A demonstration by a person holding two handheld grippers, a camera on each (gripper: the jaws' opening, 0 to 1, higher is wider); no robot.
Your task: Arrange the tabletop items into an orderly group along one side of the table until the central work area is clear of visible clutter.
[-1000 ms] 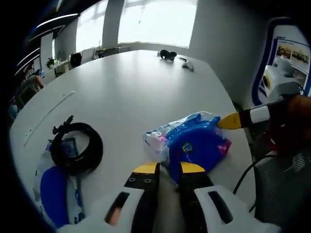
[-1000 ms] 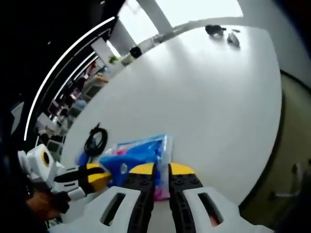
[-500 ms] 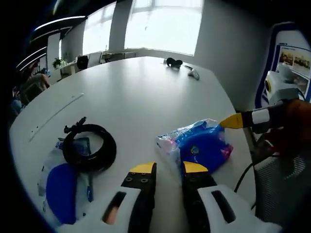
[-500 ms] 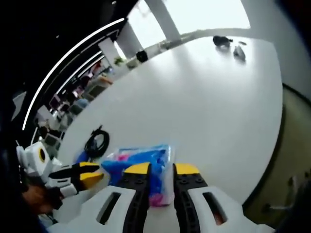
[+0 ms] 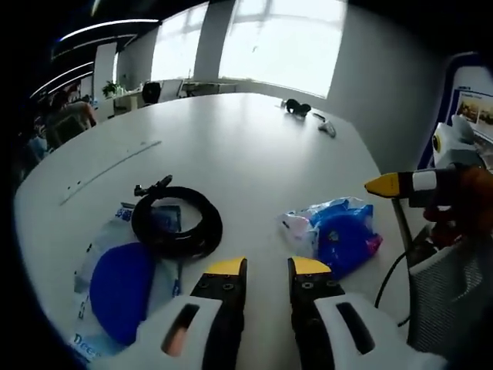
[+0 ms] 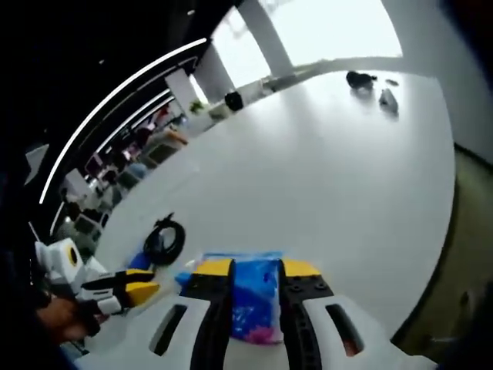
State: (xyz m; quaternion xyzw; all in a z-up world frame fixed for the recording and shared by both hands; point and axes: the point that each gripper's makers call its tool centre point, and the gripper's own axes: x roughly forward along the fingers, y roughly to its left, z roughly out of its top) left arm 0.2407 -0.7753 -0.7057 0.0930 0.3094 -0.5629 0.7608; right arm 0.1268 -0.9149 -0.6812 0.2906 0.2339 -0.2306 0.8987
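While the large white oval worktop (image 5: 231,146) spreads away toward bright windows in both views, most of its middle is bare, and the things on it lie near the person's edge. In the left gripper view, the flat clear plastic pack with a round blue disc inside (image 5: 119,289) lies at the lower left, near the worktop's rim. Overlapping the far end of that pack is the coil of black cable (image 5: 177,223), tied with a short black strap that sticks up at its far side. To the right of the coil, apart from it, sits the crumpled clear plastic bag of blue and pink contents (image 5: 335,235), close to the worktop's right-hand edge.

In the right gripper view the same bag (image 6: 250,297) shows between and just ahead of the right hand-held gripper (image 6: 252,267), whose yellow-tipped jaws stand apart with a gap between them, holding nothing; whether they touch the bag I cannot tell. The left hand-held gripper (image 5: 266,266) also has its jaws parted and empty, above bare worktop between the coil and the bag. The right one enters the left gripper view from the right, its yellow tip (image 5: 385,185) above the bag.

At the far end of the worktop lie a small dark object (image 5: 293,108) and a small grey object (image 5: 327,129), too small to tell apart further.
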